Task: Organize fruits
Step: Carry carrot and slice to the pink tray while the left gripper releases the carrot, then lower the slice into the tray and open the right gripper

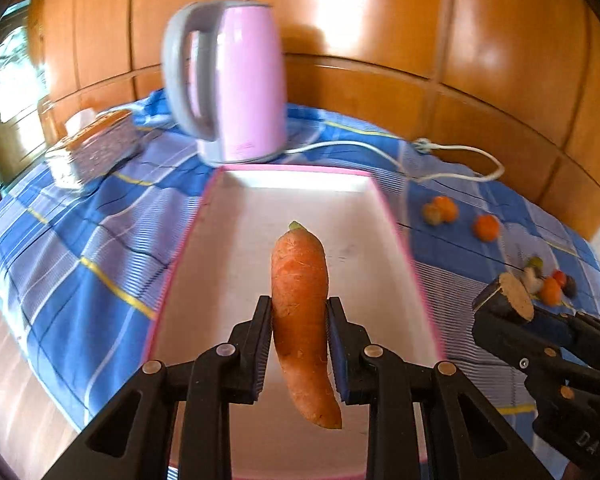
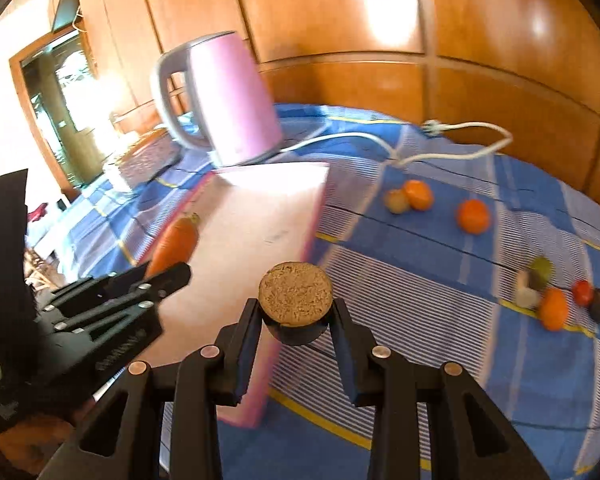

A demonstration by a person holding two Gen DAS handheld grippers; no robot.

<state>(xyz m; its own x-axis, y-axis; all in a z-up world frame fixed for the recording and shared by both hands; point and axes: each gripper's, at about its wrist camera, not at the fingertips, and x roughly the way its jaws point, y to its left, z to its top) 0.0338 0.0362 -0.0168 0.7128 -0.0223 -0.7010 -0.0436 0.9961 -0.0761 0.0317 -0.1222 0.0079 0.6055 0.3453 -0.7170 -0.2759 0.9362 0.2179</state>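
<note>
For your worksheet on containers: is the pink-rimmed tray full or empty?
Empty as far as can be seen: the tray's white floor is bare. The carrot hangs above it, clamped in the left gripper, not resting inside.

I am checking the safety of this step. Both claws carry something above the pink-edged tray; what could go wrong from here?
1. The left claw pinches the carrot only at its middle, with long ends free; it may swivel or slip.
2. The right claw holds a dark cut piece at the tray edge; released here, it may land on the cloth.
3. The two claws are close together and could collide.
</note>
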